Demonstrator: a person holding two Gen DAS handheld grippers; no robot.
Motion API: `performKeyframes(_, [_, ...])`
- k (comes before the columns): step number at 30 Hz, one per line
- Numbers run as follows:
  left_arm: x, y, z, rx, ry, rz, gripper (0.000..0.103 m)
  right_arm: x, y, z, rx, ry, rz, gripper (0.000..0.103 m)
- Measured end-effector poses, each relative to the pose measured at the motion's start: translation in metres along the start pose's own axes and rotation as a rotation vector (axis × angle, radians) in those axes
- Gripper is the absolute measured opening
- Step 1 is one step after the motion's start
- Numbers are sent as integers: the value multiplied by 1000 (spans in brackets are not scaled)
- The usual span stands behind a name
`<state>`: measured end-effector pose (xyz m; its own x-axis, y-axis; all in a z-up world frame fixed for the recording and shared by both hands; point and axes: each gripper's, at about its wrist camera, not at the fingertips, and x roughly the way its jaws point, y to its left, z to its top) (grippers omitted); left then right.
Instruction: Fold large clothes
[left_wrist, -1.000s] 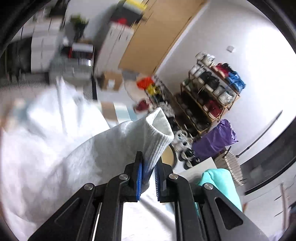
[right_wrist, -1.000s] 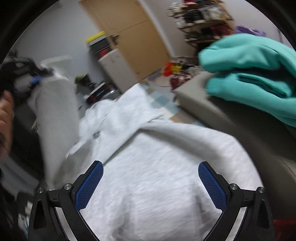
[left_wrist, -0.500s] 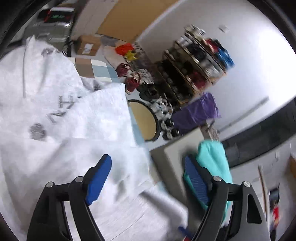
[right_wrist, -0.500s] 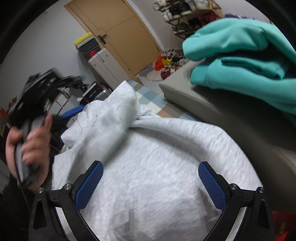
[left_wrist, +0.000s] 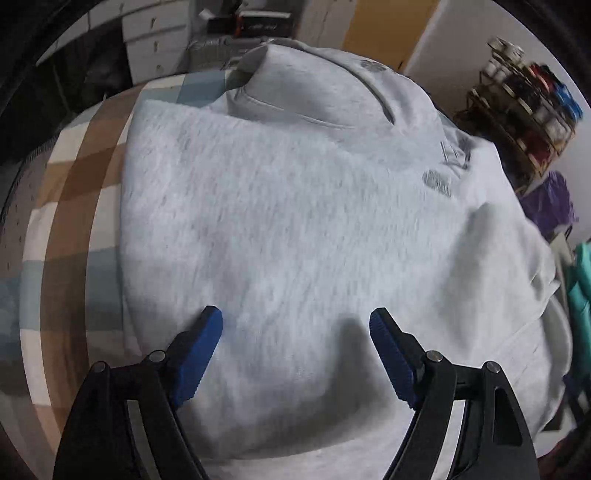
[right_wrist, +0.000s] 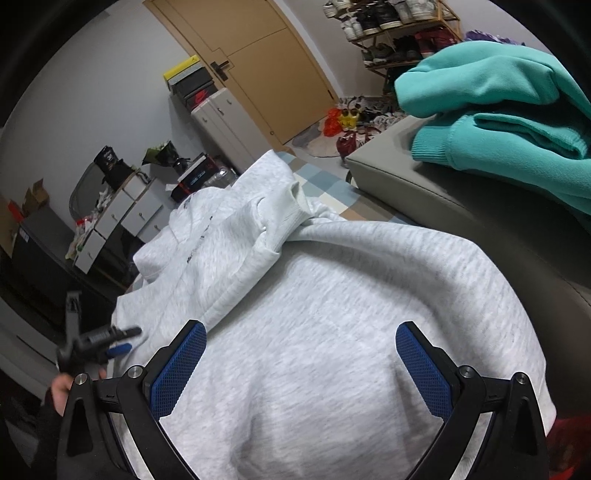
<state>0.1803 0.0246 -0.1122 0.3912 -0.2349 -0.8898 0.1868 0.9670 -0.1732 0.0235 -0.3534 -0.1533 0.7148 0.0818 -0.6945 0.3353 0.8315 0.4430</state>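
The grey sweatshirt (left_wrist: 288, 229) is the largest item present. It lies spread over a checked mat (left_wrist: 70, 206) on the floor, its right side close against a grey padded seat (right_wrist: 436, 192). A teal garment (right_wrist: 517, 110) lies on that seat and is apart from the grey one.

Condition of the grey sweatshirt: thick fleece knit, soft and limp, with no stiffness of its own. It is judged moderately heavy for cloth and likely to sag and trail wherever it is lifted from one point only. The surface is matt and looks unlikely to slip from ribbed pads. It is not fragile.

One sleeve (right_wrist: 258, 236) is laid across the body, its ribbed cuff (right_wrist: 295, 201) resting near the far edge. The collar (left_wrist: 303, 107) lies at the far end in the left wrist view, with printed marks (left_wrist: 437, 182) beside it.

Recommended holds, as a judgement: the hem corners or side seams, one per gripper, so that the panel lifts evenly. The ribbed cuff and hem are firmer and should hold better than a pinch of loose mid-panel cloth.

The left gripper (left_wrist: 295, 336) hangs over the near part of the body, jaws apart, nothing between the pads. The right gripper (right_wrist: 301, 354) is likewise spread wide above the cloth and holds nothing.
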Motion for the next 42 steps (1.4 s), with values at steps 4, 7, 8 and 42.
performKeyframes(4, [1,-27,-12,120,-14,127,78,7,11,-3,-78,29,2,103])
performKeyframes(7, [-8,-37,-3,116,9,149,78,10,13,-6,-78,50,2,103])
performKeyframes(8, [-13,-41,3,114,8,129,78,11,13,-7,-69,58,11,103])
performKeyframes(42, [17,-142,-24,760,23,338,0,24,30,-17,-92,158,126,103])
